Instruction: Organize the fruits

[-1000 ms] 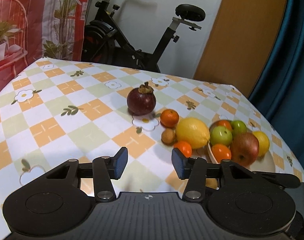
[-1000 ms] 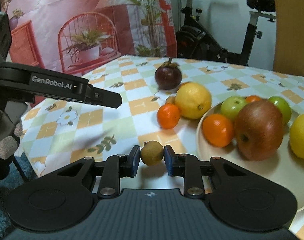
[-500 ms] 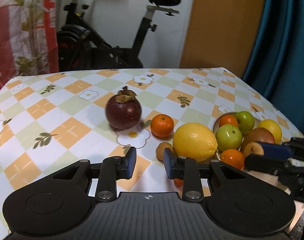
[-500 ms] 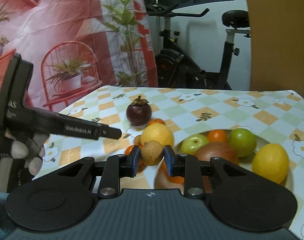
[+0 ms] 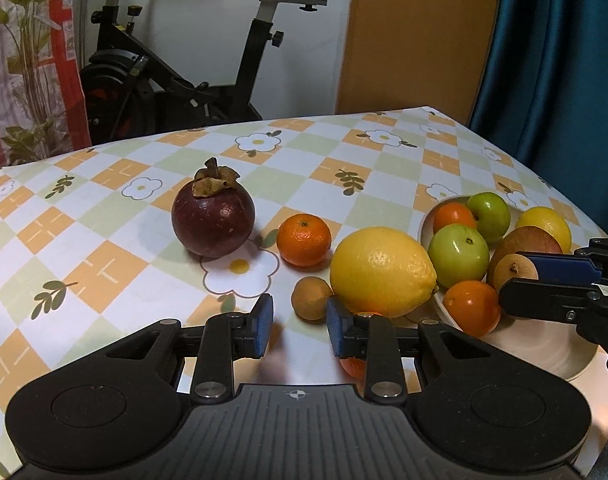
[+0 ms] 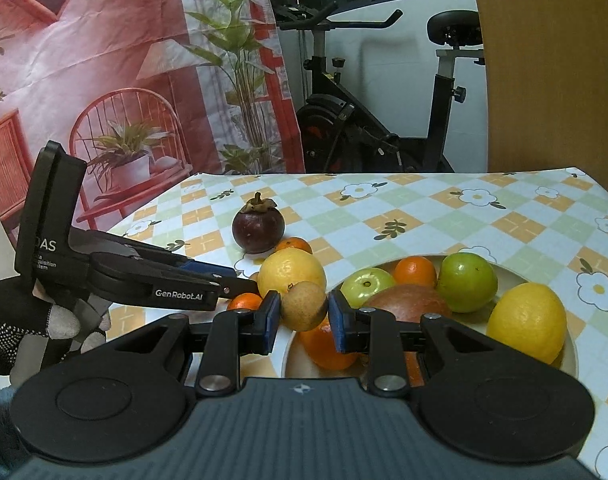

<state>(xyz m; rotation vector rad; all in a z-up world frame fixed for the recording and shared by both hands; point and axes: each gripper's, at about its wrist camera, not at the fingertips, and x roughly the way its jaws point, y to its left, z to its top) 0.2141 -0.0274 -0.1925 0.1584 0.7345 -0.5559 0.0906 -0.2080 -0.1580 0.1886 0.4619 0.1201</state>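
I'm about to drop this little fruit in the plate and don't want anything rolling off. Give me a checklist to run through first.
1. Right claw grips the small brown fruit, pads on both sides: ok.
2. Held fruit fully over the plate: cannot tell; it hangs near the rim.
3. Bare spot in the plate to land on: ok, at the near side.
4. Left claw empty, apart from the right claw: ok.
5. All fruit off the table: not ok; the mangosteen, tangerine, lemon and second brown fruit lie outside the plate.
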